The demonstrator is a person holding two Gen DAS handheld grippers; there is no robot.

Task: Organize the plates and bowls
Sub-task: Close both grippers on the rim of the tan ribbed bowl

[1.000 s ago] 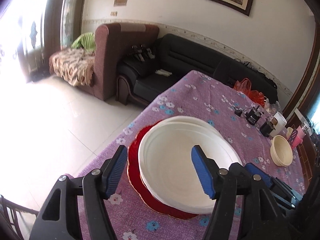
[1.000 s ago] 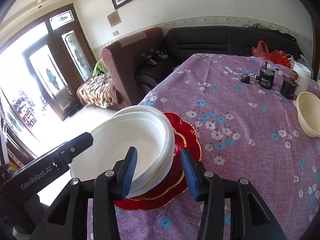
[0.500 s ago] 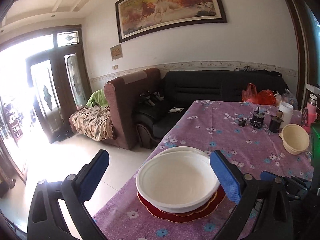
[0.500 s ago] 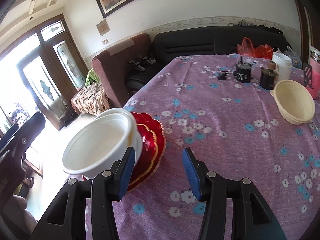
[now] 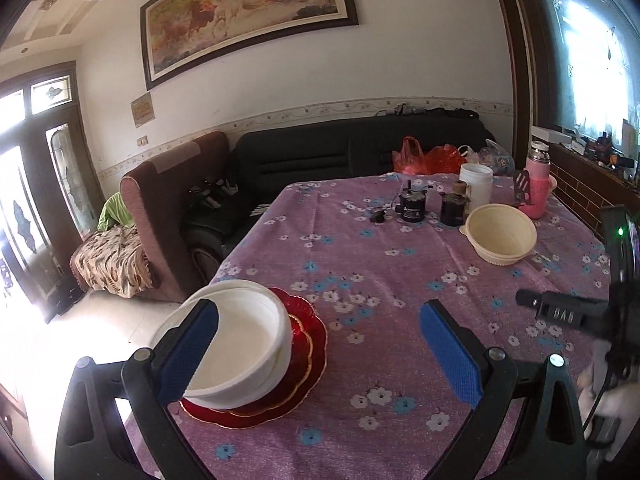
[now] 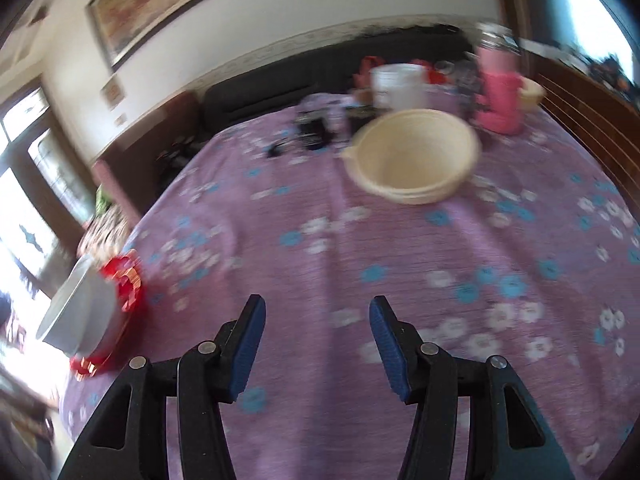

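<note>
Left wrist view: left gripper spread wide, blue pads bare, nothing between them, hovering over the near part of a purple flowered tablecloth. White bowls, nested, sitting on a stack of red plates near the table's near left corner, partly masked by the left blue pad. Cream bowls, stacked, well apart toward the far right. Just behind them, two small black devices, a white jar, a pink bottle. Red plastic bags at the far edge, against a black sofa. Brown armchair off to the left, patterned cloth beside it. Framed horse painting on the wall. Dark piece of gear at the right edge, probably the other gripper, hard to say.

Right wrist view, heavily blurred: right gripper parted at a moderate gap, holding nothing, above bare tablecloth. Cream bowls straight ahead, far side of the table, open cloth between them and the fingertips. White jar and pink bottle close behind the bowls; dark objects just left of them, too smeared to name. White bowls on red plates at the far left edge of the table, well apart from the pads.
</note>
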